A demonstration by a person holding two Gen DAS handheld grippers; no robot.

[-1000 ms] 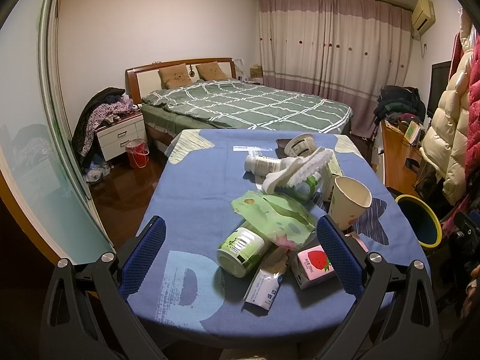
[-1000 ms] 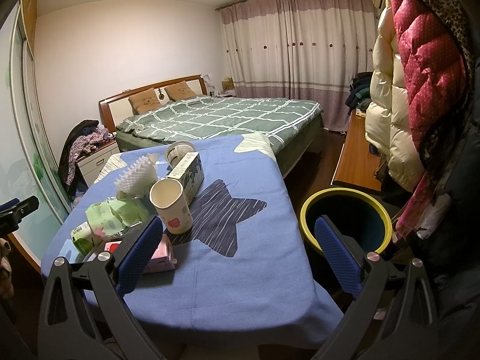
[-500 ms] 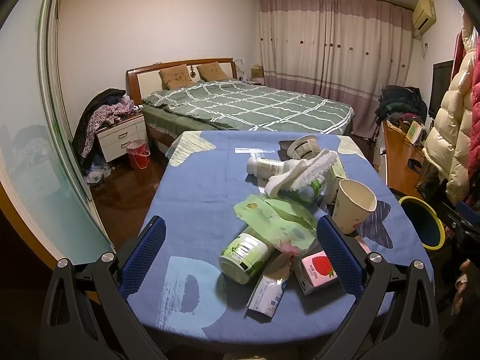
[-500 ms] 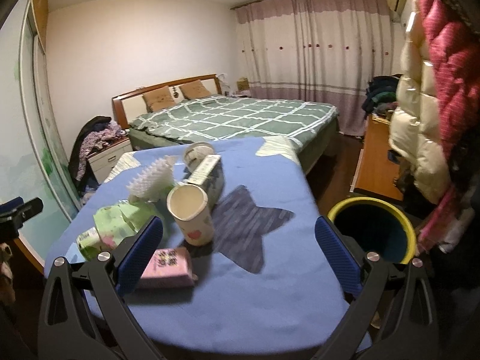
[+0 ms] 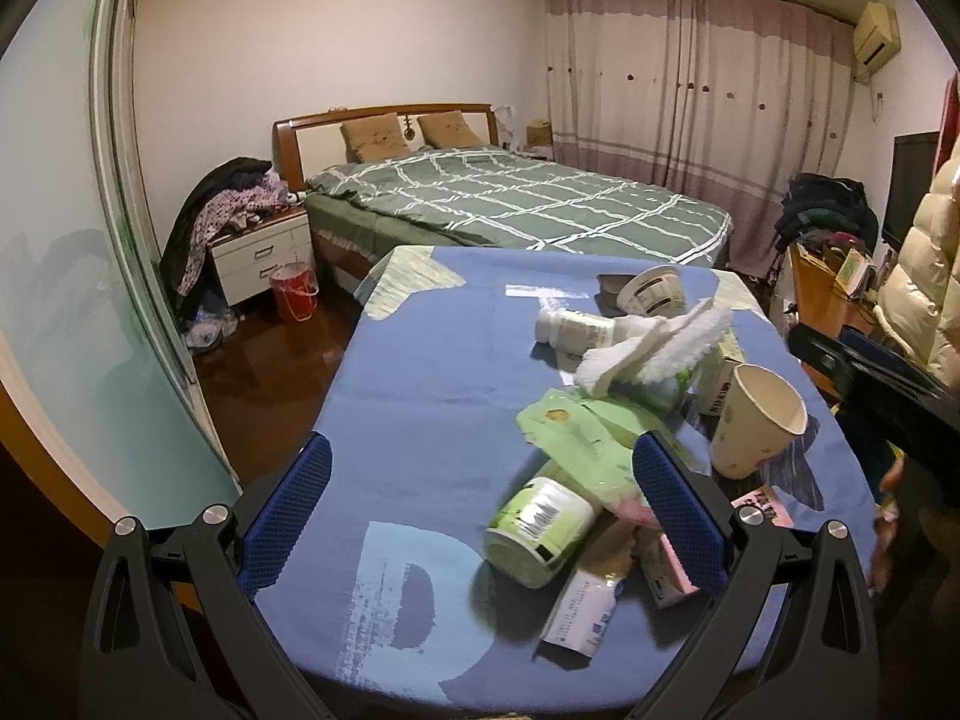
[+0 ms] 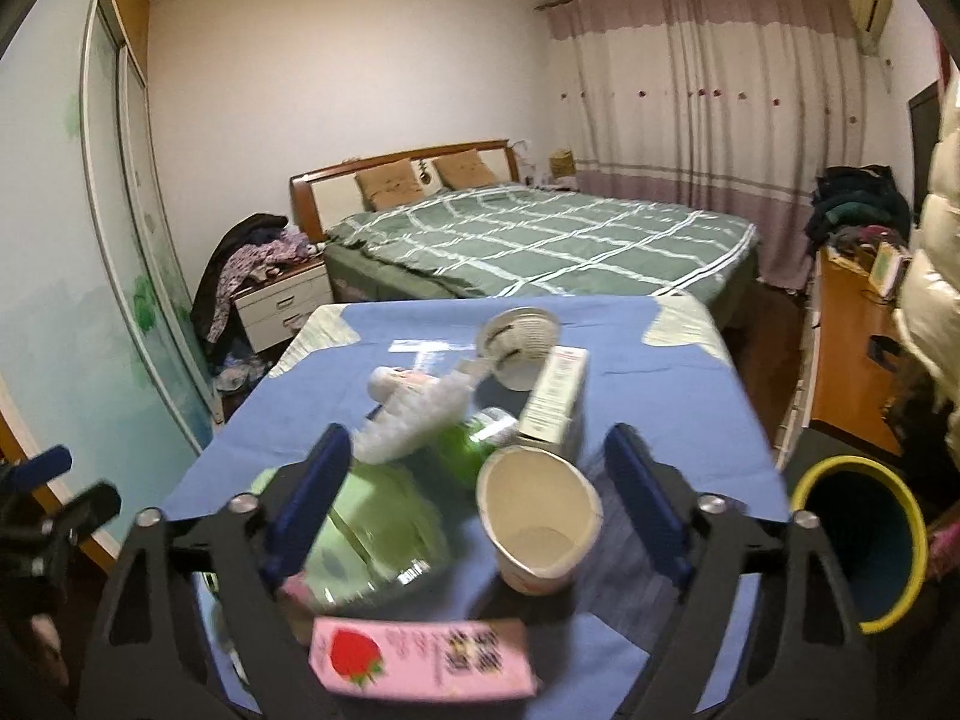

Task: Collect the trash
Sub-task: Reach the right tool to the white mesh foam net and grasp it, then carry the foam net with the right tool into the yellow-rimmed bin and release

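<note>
While the bench (image 5: 420, 396), draped in blue cloth, is carrying a heap of trash toward its right half, the yellow-rimmed bin (image 6: 864, 540) is standing on the floor just off the bench's right edge, mouth tilted toward the right tool (image 6: 480, 504); that tool's jaws are closing, with the paper cup (image 6: 540, 522) standing upright between them and no pad pressing on it yet; the cup's long axis is running vertical, mouth up, slightly right of the jaws' midline, so the right hand is looking clearly the nearer one for it; the left tool (image 5: 480, 504) is hanging with its jaws wide apart and gripping nothing, over the near left of the heap, where the green-labelled bottle (image 5: 540, 534) is lying on its side between its jaws; the pink strawberry carton (image 6: 420, 654) is lying flat at the near edge, just below the cup; the green wrapper (image 6: 372, 516) is crowding the cup's left, while its right side, toward the bin, is offering bare cloth for a sideways carry.
</note>
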